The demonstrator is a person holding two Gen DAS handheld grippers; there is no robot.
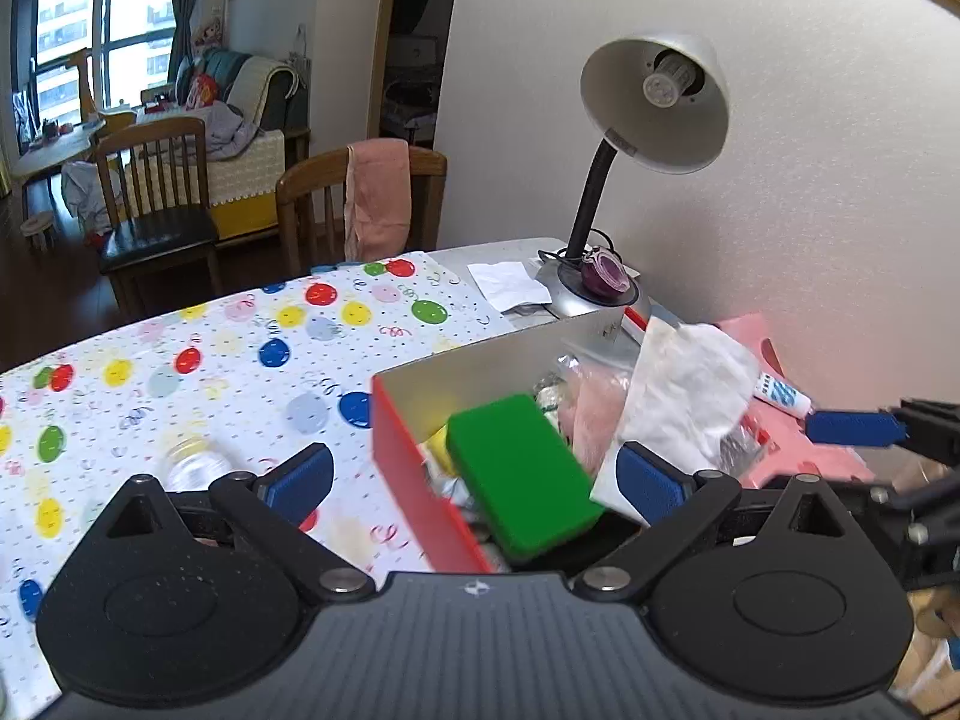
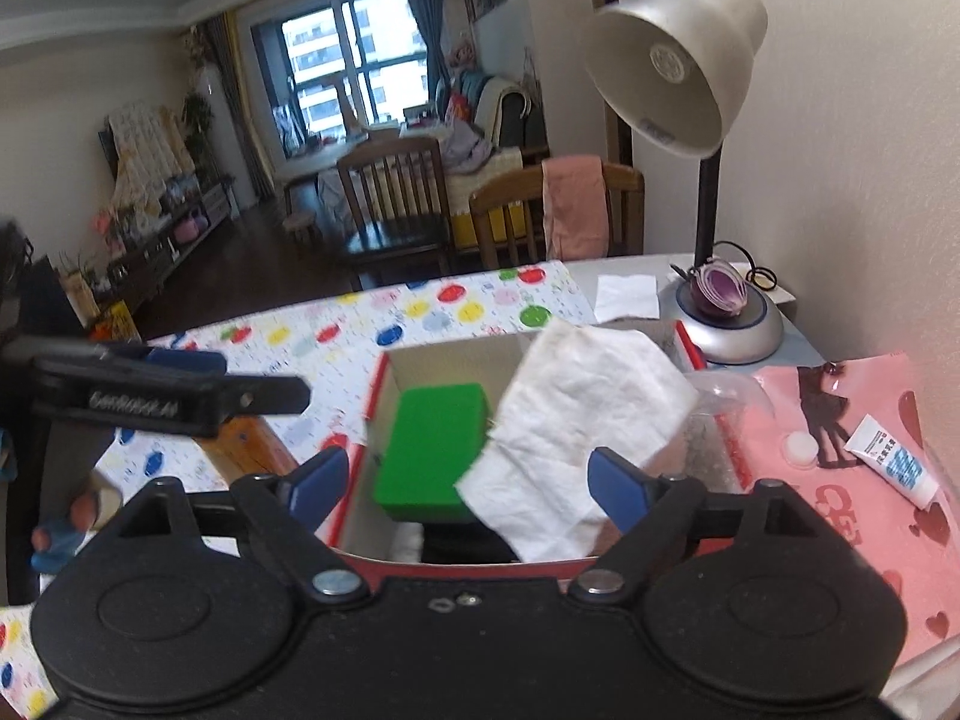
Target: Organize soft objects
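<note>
A green sponge (image 1: 523,473) lay inside the red-sided cardboard box (image 1: 414,468), tilted against the clutter there, and a white cloth (image 1: 684,396) was draped over the box's right part, next to the sponge; whether it touched the right gripper's pad could not be told. The left gripper (image 1: 474,480) hovered over the box's near edge with its jaws spread wide, holding nothing. The right gripper (image 2: 468,483) hung over the same box, its blue pads (image 2: 615,486) likewise parted and empty. The box sat on a table covered by a balloon-printed tablecloth (image 1: 180,372). Beyond it stood a grey desk lamp (image 1: 654,102), a cut purple onion (image 1: 606,276) resting on its base. A pink mat (image 2: 840,420) to the right carried a small white tube (image 2: 894,468). Wooden chairs (image 1: 156,192), one draped with a pink towel (image 1: 378,198), faced a living room with a large window (image 2: 354,60).
</note>
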